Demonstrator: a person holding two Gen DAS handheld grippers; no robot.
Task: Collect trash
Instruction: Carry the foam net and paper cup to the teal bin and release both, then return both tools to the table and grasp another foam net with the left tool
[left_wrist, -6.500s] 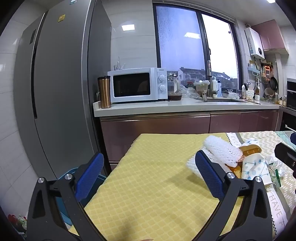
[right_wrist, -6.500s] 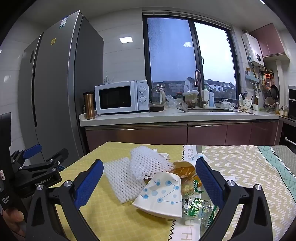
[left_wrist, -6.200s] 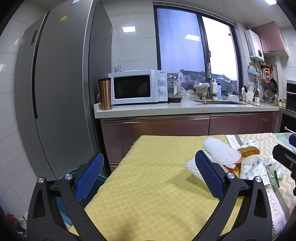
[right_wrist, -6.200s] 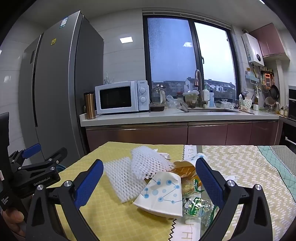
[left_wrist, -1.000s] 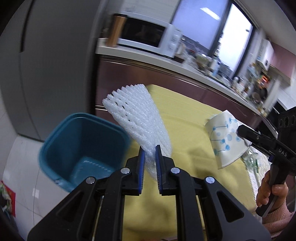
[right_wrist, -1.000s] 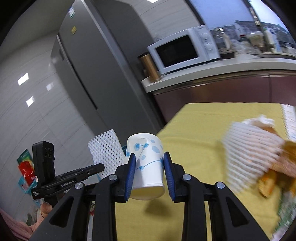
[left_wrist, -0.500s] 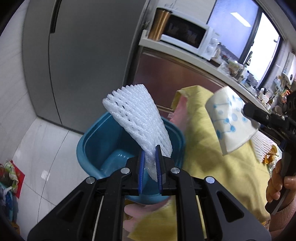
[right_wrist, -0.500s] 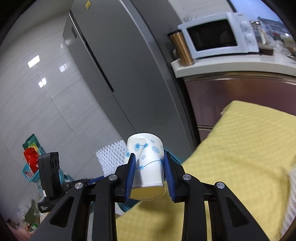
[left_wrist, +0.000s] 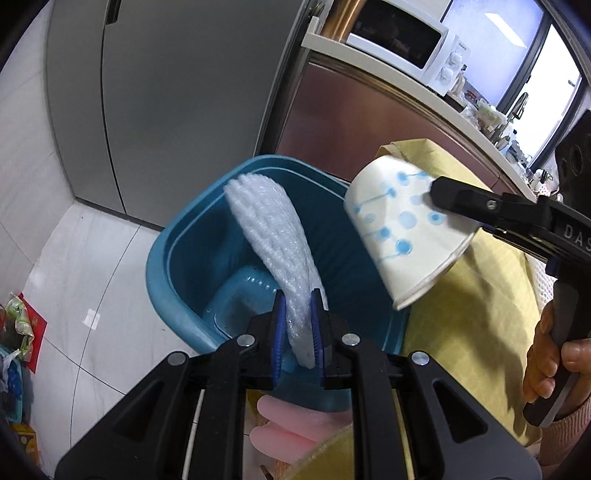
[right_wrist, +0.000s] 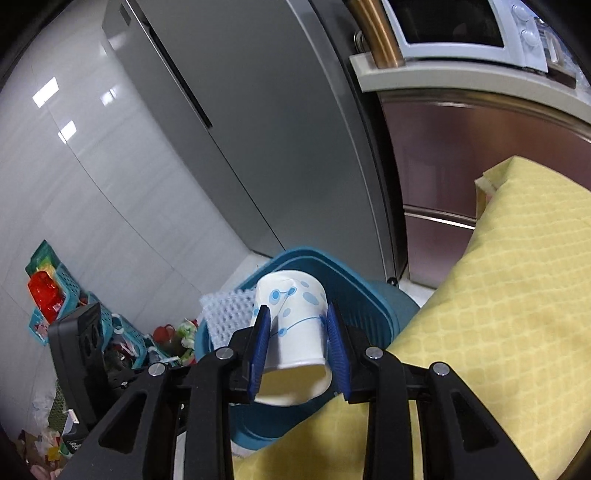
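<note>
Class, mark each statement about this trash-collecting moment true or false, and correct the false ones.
1. The left gripper grips a white foam net sleeve. True.
2. The right gripper is open and holds nothing. False: it is shut on a white paper cup with blue dots.
3. The blue plastic bin stands on the yellow tablecloth. False: it is on the floor beside the table.
4. A white microwave sits on the counter. True.
</note>
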